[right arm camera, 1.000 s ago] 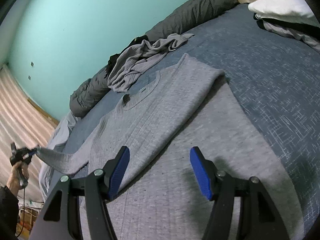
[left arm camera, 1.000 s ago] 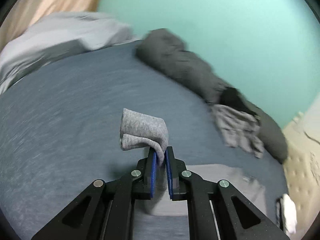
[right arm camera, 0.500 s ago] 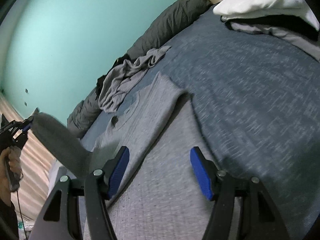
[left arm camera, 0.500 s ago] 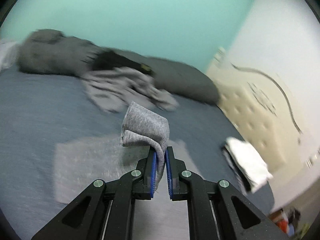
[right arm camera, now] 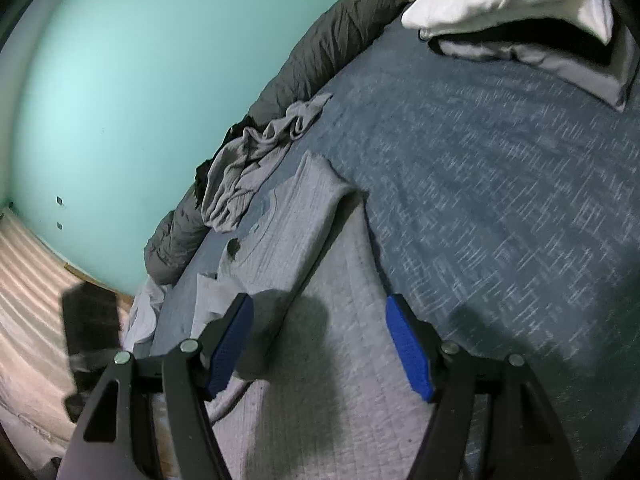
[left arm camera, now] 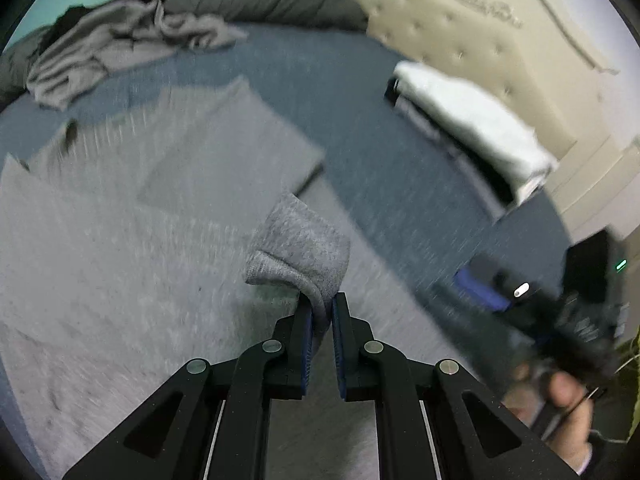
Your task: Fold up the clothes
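A grey sweater (left arm camera: 120, 208) lies flat on the blue-grey bed, one sleeve folded across its chest (right arm camera: 296, 216). My left gripper (left arm camera: 321, 312) is shut on the cuff of the other sleeve (left arm camera: 300, 248), held lifted above the sweater's body. My right gripper (right arm camera: 320, 344) hovers open over the sweater's lower part, nothing between its blue pads (right arm camera: 408, 344). In the left wrist view the right gripper (left arm camera: 500, 292) shows blurred at the right, with a hand (left arm camera: 560, 408) on its handle.
A crumpled grey garment (right arm camera: 256, 160) and a dark rolled duvet (right arm camera: 320, 52) lie along the teal wall. A stack of folded clothes (left arm camera: 472, 128) rests near the beige tufted headboard (left arm camera: 460, 28). Bare bedspread (right arm camera: 500, 184) stretches to the right of the sweater.
My left gripper has swung rightward with the sleeve cuff, carrying it over the sweater's body toward the right gripper. The right gripper stayed open and tilted slightly.
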### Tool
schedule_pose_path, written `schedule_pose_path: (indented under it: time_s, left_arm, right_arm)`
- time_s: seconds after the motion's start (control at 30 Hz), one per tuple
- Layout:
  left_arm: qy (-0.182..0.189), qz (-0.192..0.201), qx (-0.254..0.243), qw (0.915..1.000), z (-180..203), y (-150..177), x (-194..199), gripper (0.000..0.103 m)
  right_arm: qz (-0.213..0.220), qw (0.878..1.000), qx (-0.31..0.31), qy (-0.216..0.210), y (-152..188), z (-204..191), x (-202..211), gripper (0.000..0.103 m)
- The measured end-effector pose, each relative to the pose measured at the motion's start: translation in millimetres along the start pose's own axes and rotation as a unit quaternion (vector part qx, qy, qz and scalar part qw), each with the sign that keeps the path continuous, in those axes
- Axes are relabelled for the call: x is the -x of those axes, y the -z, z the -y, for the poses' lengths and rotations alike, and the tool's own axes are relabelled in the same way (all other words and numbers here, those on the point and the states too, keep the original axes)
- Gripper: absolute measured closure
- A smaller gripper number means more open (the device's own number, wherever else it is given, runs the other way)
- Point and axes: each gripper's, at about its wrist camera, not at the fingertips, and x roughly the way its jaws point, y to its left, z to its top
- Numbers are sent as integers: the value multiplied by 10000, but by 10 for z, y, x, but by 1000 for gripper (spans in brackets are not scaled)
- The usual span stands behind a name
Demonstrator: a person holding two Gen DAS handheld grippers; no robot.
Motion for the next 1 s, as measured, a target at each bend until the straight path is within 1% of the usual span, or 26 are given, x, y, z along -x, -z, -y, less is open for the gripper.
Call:
schedule_pose_path:
  time_s: [0.03, 0.07, 0.1, 0.13, 0.17, 0.27, 0.37, 0.43, 0.53, 0.63, 0.73, 0.83, 0.87, 0.9, 0.93, 0.97, 1.0]
  left_arm:
    - [8, -72, 15, 10000, -12, 48, -44, 91]
    - [48, -137, 13, 9999, -17, 94, -79, 84]
    - [74, -179, -6, 9998, -24, 131, -91, 76]
    - [87, -202, -39, 9997, -32, 162, -84, 59]
    - [107, -200, -64, 9997, -39, 194, -52, 55]
    - [136, -182, -30, 9997, -108, 242, 51, 55]
    - [-16, -100, -59, 9999, -207, 267, 162, 52]
    - [-106, -42, 38, 9999, -345, 277, 233, 50]
    - [-367, 28, 207, 9991, -600, 310, 366, 50]
    - [-713, 49, 474, 9963, -979, 380, 505, 50]
    - [-1001, 79, 764, 9920, -1341, 455, 624, 50]
    - [-1336, 148, 1082, 9850, -1727, 544, 753, 50]
    - [-1443, 149, 1169, 9825, -1843, 571, 783, 50]
    - [-1546, 130, 1256, 9799, -1964, 599, 809, 50]
    - [-1639, 128, 1361, 9770, -2100, 632, 837, 50]
    - [-1702, 138, 1467, 9743, -2219, 661, 854, 50]
    - [-1761, 151, 1576, 9716, -2320, 684, 870, 50]
  right_arm:
    - [-92, 9999, -12, -56, 13, -4, -44, 34]
    - [-183, 9998, -22, -106, 27, -8, -87, 34]
    - [-255, 9996, -20, -102, 44, -17, -123, 34]
    - [-338, 9994, -3, -96, 59, -26, -164, 33]
    - [-419, 9991, 7, -84, 75, -32, -203, 33]
    - [-633, 9980, -29, -83, 128, -29, -314, 33]
    - [-707, 9975, -40, 83, 164, -29, -374, 33]
    - [-748, 9969, -26, 225, 177, -12, -397, 33]
    - [-921, 9947, 16, 454, 202, 5, -453, 33]
    - [-1121, 9915, 114, 655, 249, 0, -529, 33]
    - [-1207, 9898, 113, 743, 282, 25, -590, 33]
    - [-1173, 9902, 229, 717, 285, -26, -606, 34]
    - [-1181, 9899, 301, 720, 291, -34, -601, 38]
    - [-1196, 9895, 376, 714, 300, -55, -605, 53]
    - [-1206, 9892, 441, 711, 313, -72, -611, 66]
    - [-1215, 9888, 502, 703, 327, -88, -616, 72]
    - [-1221, 9890, 516, 653, 340, -96, -623, 87]
